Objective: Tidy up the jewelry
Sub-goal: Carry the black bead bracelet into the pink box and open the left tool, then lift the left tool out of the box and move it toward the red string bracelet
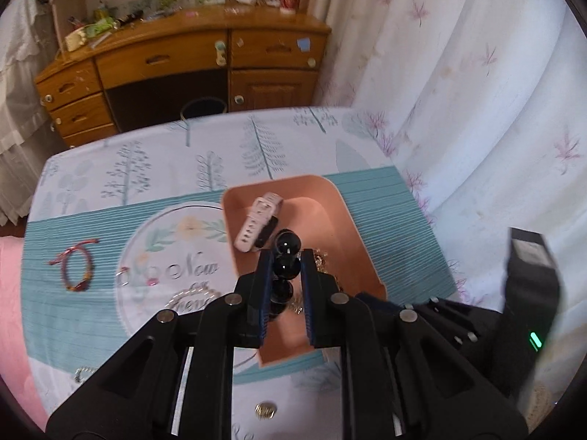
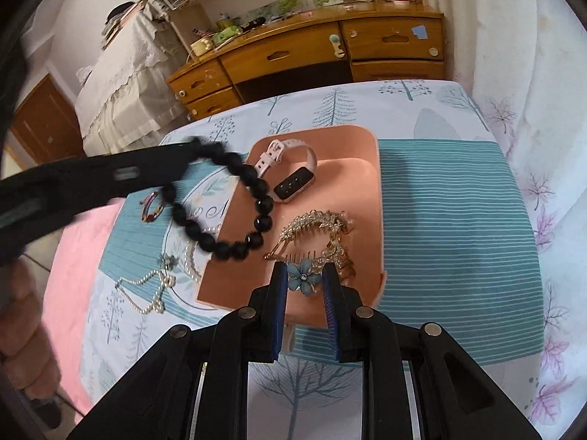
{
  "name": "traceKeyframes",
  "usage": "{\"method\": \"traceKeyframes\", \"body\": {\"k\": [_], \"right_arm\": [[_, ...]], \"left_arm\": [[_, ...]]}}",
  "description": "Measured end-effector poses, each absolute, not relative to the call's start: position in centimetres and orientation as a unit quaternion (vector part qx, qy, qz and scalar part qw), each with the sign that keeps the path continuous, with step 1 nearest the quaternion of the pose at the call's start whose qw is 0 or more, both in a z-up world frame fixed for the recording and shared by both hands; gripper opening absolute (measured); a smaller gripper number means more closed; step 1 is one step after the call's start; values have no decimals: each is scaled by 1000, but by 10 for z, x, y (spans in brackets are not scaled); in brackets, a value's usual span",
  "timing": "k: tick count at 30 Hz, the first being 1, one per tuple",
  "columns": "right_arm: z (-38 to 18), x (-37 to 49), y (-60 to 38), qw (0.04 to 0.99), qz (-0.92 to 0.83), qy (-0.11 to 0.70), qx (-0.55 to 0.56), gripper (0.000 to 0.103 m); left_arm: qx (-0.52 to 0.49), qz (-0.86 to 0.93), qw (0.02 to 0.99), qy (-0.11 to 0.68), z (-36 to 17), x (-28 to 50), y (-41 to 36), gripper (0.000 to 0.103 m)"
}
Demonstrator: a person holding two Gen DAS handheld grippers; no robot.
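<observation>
Left wrist view: the left claw [image 1: 287, 264] is clamped on a black glossy bead bracelet [image 1: 287, 256], held above the shallow pink plastic tray [image 1: 352, 227] on the tabletop [image 1: 110, 227].

Right wrist view: the right claw [image 2: 304, 282] stands partly open around a blue flower hair clip [image 2: 304, 278] in the tray, contact unclear, beside a gold rhinestone comb [image 2: 315, 234].

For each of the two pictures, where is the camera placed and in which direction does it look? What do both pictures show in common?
Left wrist: sits on the left gripper, looking forward and down over the pink tray; its fingers clamp the black bead bracelet.
Right wrist: sits on the right gripper, looking forward and down at the tray; its fingers flank a blue flower clip; the person's hand shows at left.
Shared: tray, white watch, bracelet, wooden dresser.
</observation>
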State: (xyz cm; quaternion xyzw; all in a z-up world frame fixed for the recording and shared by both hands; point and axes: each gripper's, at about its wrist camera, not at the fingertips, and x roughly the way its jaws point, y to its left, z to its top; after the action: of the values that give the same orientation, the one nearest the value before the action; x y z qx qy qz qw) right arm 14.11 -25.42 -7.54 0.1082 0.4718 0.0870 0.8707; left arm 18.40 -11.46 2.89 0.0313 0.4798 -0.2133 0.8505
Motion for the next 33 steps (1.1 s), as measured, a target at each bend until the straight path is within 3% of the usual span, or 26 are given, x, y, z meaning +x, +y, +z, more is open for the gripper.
{"method": "traceKeyframes", "body": {"k": [9,11,13,15,20,25,33], "right_arm": [[-94,142,-244,867,100,479,94,20],[-95,143,-243,868,102,476,95,28],[-96,144,-244,869,105,472,105,44],[-95,143,-245,871,105,466,113,47],[-91,140,-243,871,106,467,106,47],[-85,131,-235,874,107,465,94,47],[-68,113,-208,878,102,463,58,47]], "left_arm": [[60,-206,855,472,-12,214,-150,13],[55,-210,849,482,-16,218,-150,13],[39,-226,832,504,-23,223,-150,14],[24,-229,824,517,-28,227,-148,15],[17,-236,826,511,-19,220,-134,19],[26,-234,835,497,1,200,-114,33],[53,-196,855,478,23,155,-62,34]]}}
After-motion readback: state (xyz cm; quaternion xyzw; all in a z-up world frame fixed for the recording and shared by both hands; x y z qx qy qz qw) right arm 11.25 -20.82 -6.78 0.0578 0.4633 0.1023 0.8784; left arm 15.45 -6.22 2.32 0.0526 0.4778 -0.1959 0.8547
